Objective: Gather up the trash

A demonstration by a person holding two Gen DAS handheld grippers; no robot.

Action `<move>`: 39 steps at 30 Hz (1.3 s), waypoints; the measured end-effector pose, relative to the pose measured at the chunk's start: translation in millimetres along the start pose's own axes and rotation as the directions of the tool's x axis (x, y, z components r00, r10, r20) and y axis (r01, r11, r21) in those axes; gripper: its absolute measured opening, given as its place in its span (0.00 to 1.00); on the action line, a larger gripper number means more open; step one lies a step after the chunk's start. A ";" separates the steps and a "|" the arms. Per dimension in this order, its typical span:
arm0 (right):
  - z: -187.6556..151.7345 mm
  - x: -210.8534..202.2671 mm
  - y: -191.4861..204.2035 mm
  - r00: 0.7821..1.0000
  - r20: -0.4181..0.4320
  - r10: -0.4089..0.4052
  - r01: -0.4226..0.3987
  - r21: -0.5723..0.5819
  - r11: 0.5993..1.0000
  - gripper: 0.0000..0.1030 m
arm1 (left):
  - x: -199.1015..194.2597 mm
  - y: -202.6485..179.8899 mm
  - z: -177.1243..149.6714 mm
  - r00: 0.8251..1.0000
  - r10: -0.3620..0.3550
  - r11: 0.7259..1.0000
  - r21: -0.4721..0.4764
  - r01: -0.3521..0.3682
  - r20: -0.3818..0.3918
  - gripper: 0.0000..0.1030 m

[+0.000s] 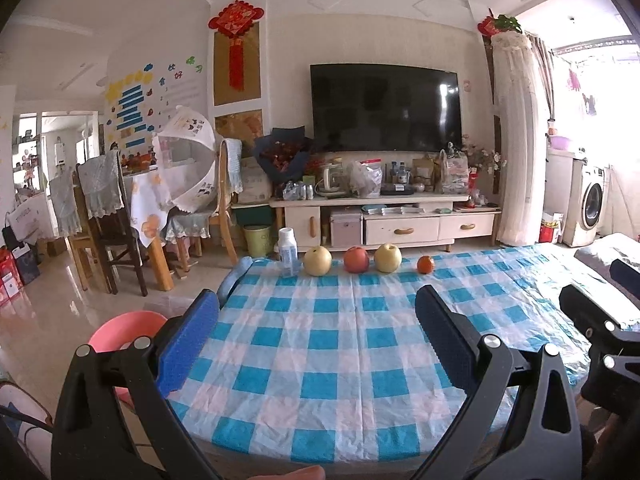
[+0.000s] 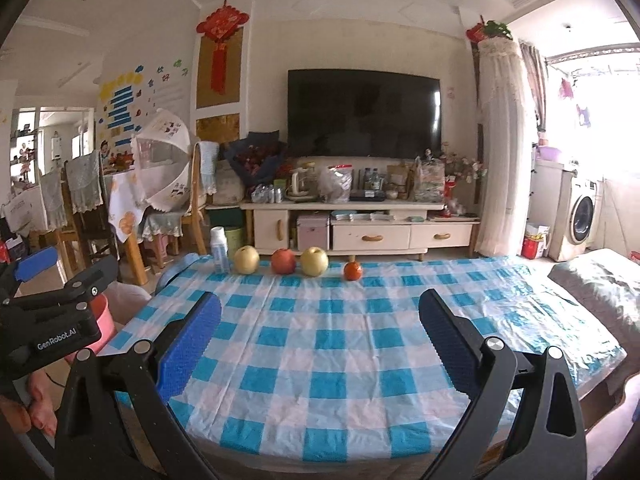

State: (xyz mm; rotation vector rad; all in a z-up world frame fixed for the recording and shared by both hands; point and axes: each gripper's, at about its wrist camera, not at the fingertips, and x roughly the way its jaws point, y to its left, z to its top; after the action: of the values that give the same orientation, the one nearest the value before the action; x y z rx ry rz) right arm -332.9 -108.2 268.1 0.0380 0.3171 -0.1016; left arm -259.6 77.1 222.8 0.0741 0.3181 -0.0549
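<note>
The white bottle (image 1: 289, 251), just left of the pale pear (image 1: 317, 261), is judged light, slippery; mid-body should be gripped. Both grippers' fingers (image 1: 188, 344) are held open, empty.

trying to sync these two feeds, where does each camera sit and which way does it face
Left wrist: sits on the left gripper, looking across the checked table toward the TV; its open blue fingers show, the right gripper at the right edge.
Right wrist: sits on the right gripper, facing the same way; its open fingers show, the left gripper at the left edge.
Shared: white bottle, fruit row, pink bin.
</note>
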 end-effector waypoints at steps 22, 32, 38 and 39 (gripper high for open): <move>5.3 -25.7 -13.8 0.999 0.042 0.001 -0.002 0.016 1.000 0.95 | -17.3 -10.6 5.1 0.999 -0.009 1.000 0.020 0.008 0.044 0.96; 0.5 -17.7 -15.2 1.000 0.019 0.008 -0.008 0.020 1.000 0.95 | -6.1 -10.6 -1.2 1.000 -0.005 0.999 0.039 0.005 0.019 0.96; -9.6 6.4 -16.1 1.000 -0.015 0.016 -0.015 0.021 1.000 0.95 | 12.2 -16.2 -7.7 1.000 -0.006 0.998 0.066 0.006 -0.007 0.96; -11.1 11.9 -16.4 1.000 -0.023 0.017 -0.017 0.022 1.000 0.95 | 16.0 -17.9 -9.7 1.000 -0.007 0.997 0.072 0.008 -0.013 0.96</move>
State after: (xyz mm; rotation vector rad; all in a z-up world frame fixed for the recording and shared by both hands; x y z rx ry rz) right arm -326.9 -125.0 253.5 0.0634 0.3383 -0.0879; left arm -248.5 59.5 207.5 0.1448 0.3288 -0.0731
